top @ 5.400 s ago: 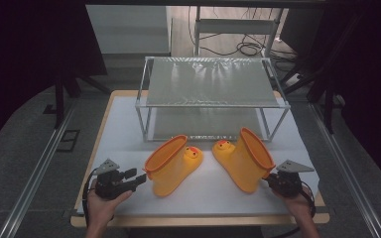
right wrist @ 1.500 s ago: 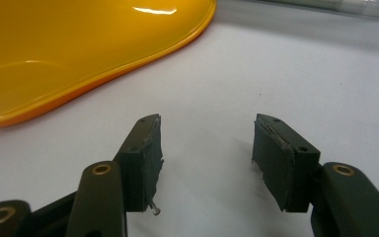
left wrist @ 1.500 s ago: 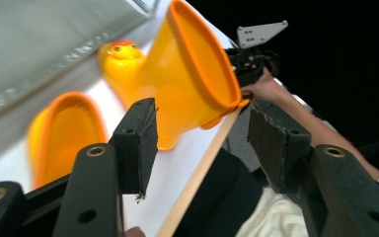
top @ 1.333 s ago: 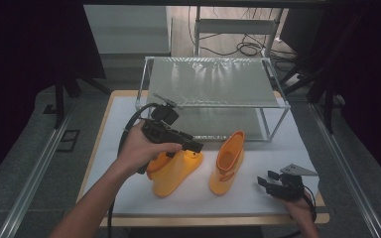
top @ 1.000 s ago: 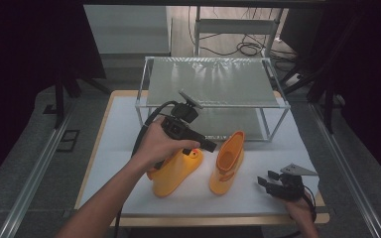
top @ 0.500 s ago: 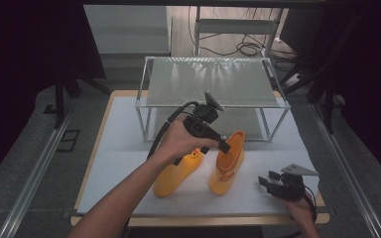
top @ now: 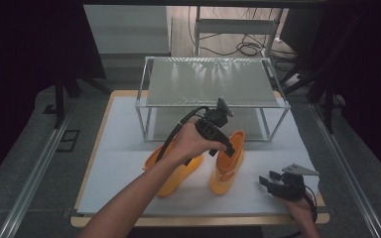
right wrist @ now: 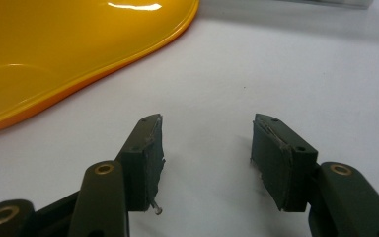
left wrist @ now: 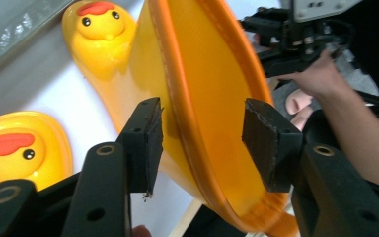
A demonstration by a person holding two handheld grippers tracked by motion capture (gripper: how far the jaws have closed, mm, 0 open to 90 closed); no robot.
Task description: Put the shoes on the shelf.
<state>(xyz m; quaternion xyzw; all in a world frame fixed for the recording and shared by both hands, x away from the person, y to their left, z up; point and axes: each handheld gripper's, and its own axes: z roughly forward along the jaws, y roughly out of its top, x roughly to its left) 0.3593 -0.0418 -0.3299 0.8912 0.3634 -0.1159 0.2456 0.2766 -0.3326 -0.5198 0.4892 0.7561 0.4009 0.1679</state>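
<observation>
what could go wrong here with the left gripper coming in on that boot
The left gripper is open, its jaws straddling the thin rim of the upright boot; closing there might pinch only the soft edge, so the boot may fold or slip. The second boot lies close beside it and could get nudged. The right gripper rests open nearby, not steadying anything.

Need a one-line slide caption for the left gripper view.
Open left gripper straddling the rim of an orange duck boot, with a second duck boot lying beside it.

A white-topped bench carries a metal wire rack at the back and two orange duck-faced boots in front.
</observation>
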